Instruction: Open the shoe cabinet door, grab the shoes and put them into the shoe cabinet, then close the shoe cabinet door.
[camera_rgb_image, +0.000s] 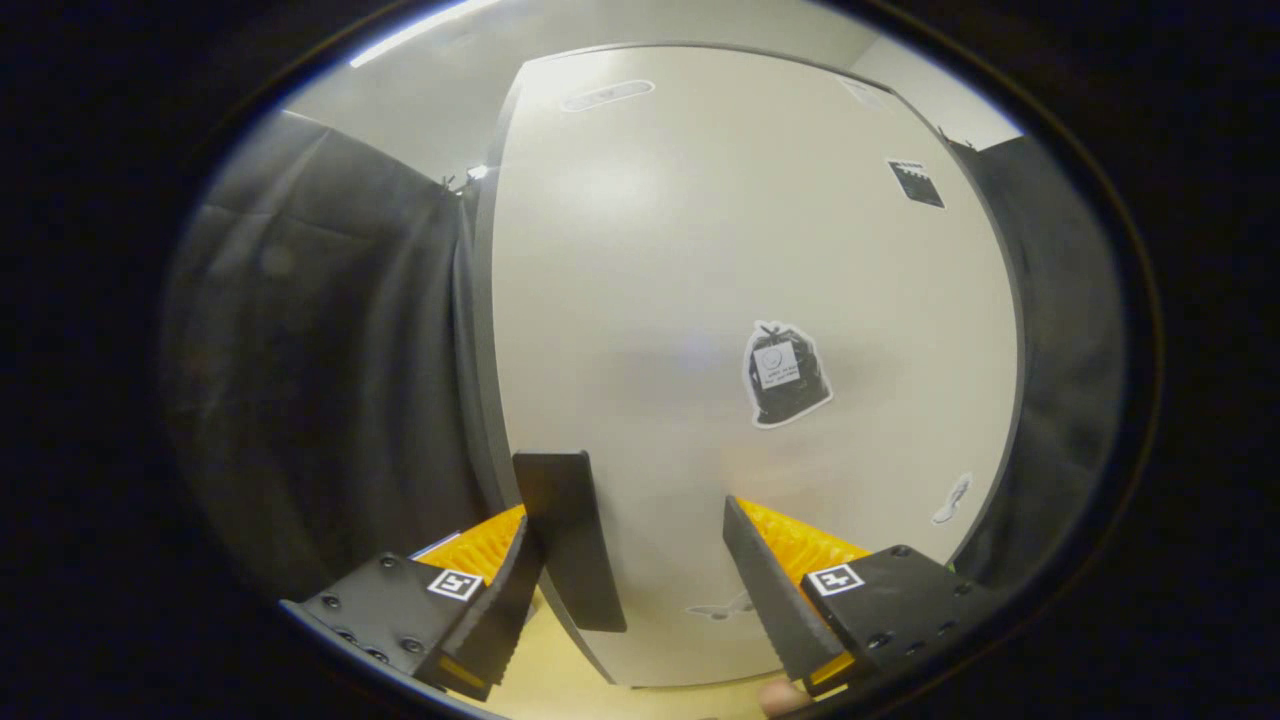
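gripper (640, 590) | black jaws, ribbed orange inserts | screwed black blocks | square black-white markers

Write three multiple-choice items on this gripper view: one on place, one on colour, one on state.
1. The dark handle sits:
A. on the cabinet door, near its edge, just ahead of the gripper
B. on the floor
C. on the black cloth

2. The door is:
A. red
B. pale grey-white
C. blue

3. The jaws are:
A. open, holding nothing
B. shut on a shoe
C. shut on the handle

Key: A, the handle is mounted by the door's edge; B, the panel is pale; A, a gap parts the jaws.
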